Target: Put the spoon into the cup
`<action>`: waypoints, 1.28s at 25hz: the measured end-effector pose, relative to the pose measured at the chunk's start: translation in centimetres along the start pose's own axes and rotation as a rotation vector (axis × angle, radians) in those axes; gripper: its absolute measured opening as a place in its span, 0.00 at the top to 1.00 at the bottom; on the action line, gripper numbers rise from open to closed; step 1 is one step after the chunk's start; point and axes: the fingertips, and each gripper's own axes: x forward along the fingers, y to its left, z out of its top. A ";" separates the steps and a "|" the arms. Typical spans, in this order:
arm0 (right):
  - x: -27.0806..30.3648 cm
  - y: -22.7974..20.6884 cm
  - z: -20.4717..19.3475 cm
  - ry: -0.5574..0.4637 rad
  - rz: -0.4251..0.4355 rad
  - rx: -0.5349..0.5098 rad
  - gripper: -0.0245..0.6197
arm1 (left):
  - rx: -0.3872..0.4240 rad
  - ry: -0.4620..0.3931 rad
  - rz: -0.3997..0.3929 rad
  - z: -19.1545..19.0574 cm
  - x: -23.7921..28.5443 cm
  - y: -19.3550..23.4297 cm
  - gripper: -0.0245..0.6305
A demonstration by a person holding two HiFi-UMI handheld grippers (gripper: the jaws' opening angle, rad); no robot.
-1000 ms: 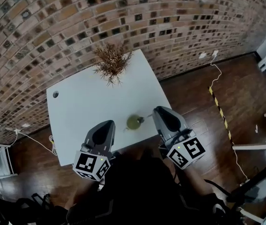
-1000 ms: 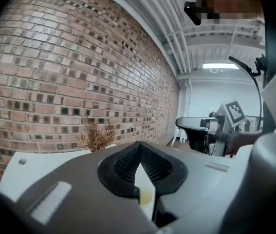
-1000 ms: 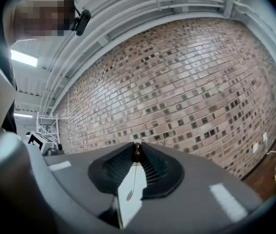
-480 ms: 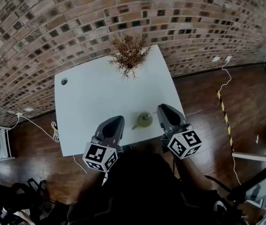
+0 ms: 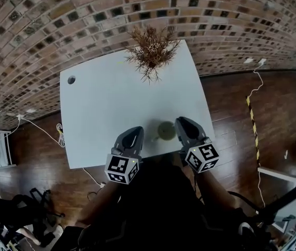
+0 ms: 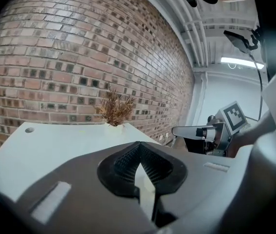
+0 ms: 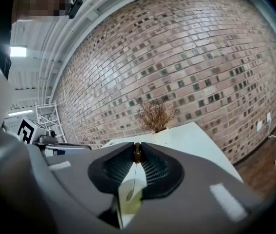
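An olive-green cup [image 5: 165, 130] stands near the front edge of the white table [image 5: 111, 103], between my two grippers. My right gripper [image 5: 181, 122] is just right of it. In the right gripper view, the right gripper [image 7: 137, 150] is shut on the brown end of a thin spoon [image 7: 129, 195]. The spoon's bowl hangs over the yellowish cup [image 7: 134, 207] below the jaws. My left gripper [image 5: 133, 131] sits left of the cup. The left gripper view shows the left gripper [image 6: 138, 145] shut, tips meeting, with nothing held.
A dried plant [image 5: 152, 48] stands at the table's far edge against the brick wall. A cable hole [image 5: 71, 80] marks the far left corner. Cables and striped tape [image 5: 252, 114] lie on the wooden floor to the right. The right gripper [image 6: 196, 130] shows at the right in the left gripper view.
Both grippers have sunk toward the table's front edge and now flank the cup. The head view has shifted, so the table sits more centred.
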 end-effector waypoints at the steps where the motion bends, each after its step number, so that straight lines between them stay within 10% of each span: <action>1: 0.2 -0.1 -0.7 0.011 -0.002 0.000 0.88 | -0.009 0.013 0.006 -0.5 0.1 0.3 0.97; 32: 0.2 -3.1 -7.7 0.087 -0.073 0.065 0.78 | -0.004 0.148 0.001 -6.3 0.4 0.2 0.97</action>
